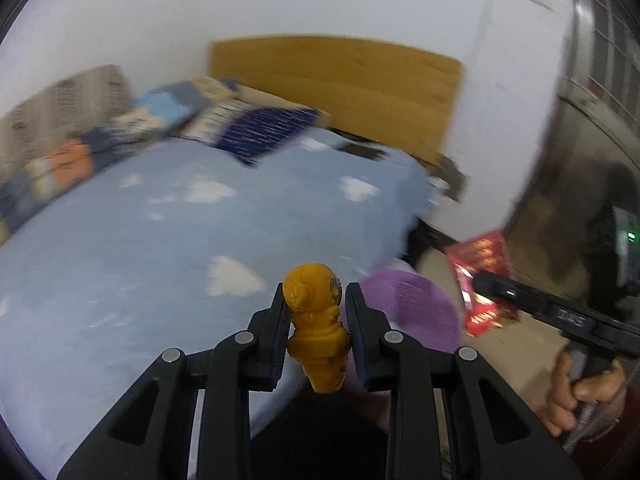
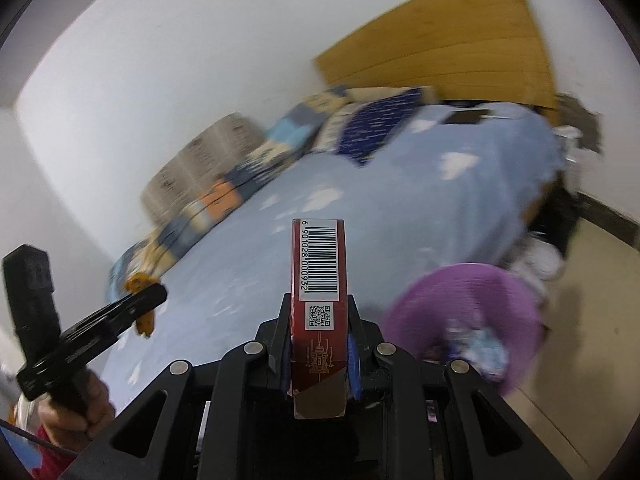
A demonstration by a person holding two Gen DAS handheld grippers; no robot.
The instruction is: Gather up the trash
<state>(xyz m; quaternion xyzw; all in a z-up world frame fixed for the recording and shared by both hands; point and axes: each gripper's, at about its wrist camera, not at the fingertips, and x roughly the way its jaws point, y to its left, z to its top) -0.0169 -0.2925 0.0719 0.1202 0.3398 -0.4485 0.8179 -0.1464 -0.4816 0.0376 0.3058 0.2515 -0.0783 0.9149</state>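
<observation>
Two claws clamped, left claw (image 1: 314, 312) w/ orange figurine (image 1: 318, 328), right claw (image 2: 318, 344) w/ red carton (image 2: 319, 280), barcode only in right view.

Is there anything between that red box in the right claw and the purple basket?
Nothing visible. The red box, clamped in the right claw, is held above the blue bed; the purple basket sits lower right beside the bed, with open air between.

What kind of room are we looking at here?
Most likely a bedroom: a bed with a blue cloud-print blanket, patterned pillows and a wooden headboard against a white wall.
</observation>
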